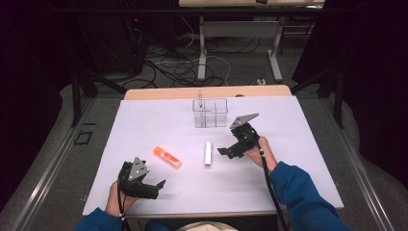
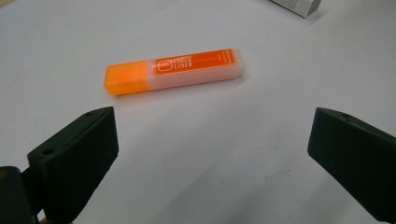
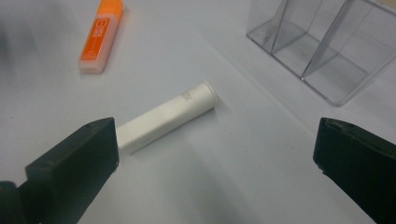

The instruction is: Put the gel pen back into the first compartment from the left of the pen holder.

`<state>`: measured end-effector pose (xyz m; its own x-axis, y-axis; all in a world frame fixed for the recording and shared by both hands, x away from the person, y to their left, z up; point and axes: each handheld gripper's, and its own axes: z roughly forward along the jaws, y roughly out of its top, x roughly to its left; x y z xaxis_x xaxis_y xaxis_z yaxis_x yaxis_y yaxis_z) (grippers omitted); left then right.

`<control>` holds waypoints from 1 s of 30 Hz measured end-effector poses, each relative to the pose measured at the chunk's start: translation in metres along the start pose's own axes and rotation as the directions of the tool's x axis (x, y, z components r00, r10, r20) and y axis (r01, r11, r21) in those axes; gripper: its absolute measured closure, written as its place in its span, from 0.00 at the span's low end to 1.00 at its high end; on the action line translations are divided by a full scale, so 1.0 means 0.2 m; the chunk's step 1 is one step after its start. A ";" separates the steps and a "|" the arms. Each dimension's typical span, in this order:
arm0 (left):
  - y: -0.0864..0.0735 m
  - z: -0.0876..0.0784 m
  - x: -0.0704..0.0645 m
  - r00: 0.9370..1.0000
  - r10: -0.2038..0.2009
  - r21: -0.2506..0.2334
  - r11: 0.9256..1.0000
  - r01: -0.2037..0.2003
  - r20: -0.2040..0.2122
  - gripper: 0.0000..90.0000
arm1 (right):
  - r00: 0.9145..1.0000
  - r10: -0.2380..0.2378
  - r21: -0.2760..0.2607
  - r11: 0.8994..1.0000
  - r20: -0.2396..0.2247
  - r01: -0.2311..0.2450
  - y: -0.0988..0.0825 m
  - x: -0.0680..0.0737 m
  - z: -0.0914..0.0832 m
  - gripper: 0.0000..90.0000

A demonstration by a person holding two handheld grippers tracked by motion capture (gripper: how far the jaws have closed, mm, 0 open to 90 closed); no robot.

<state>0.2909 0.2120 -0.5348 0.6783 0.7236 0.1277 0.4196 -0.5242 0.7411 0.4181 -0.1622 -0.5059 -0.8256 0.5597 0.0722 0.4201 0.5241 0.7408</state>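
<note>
An orange highlighter (image 1: 167, 157) lies flat on the white table, left of centre. My left gripper (image 1: 156, 188) rests near the front edge, just short of it. In the left gripper view the jaws (image 2: 212, 135) stand wide open, and the highlighter (image 2: 173, 71) lies beyond them, untouched. A white cylindrical stick (image 1: 208, 153) lies near the middle of the table. My right gripper (image 1: 224, 151) hovers close on its right side, open. In the right gripper view the stick (image 3: 168, 116) lies ahead of the spread jaws (image 3: 215, 140), its near end by the left jaw.
A clear plastic organiser (image 1: 210, 113) with compartments stands at the back centre, with a thin pen-like item (image 1: 200, 98) upright in its left part. The white mat (image 1: 288, 183) reaches the table's front edge. A person's blue sleeves enter from below.
</note>
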 end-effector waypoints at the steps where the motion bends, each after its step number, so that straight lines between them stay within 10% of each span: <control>1: 0.00 0.00 0.00 1.000 -0.005 -0.003 1.000 0.005 0.000 0.02 | 1.000 0.006 -0.010 1.000 -0.001 -0.006 -0.02 0.00 0.00 0.00; 30: 0.00 0.00 0.00 1.000 -0.002 0.004 1.000 0.002 -0.002 0.02 | 0.999 -0.022 0.038 0.999 -0.026 0.023 -0.28 0.12 -0.18 0.00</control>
<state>0.2907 0.2120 -0.5345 0.6764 0.7254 0.1272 0.4235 -0.5245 0.7386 0.3610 -0.2026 -0.5216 -0.8440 0.5314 0.0729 0.4149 0.5608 0.7165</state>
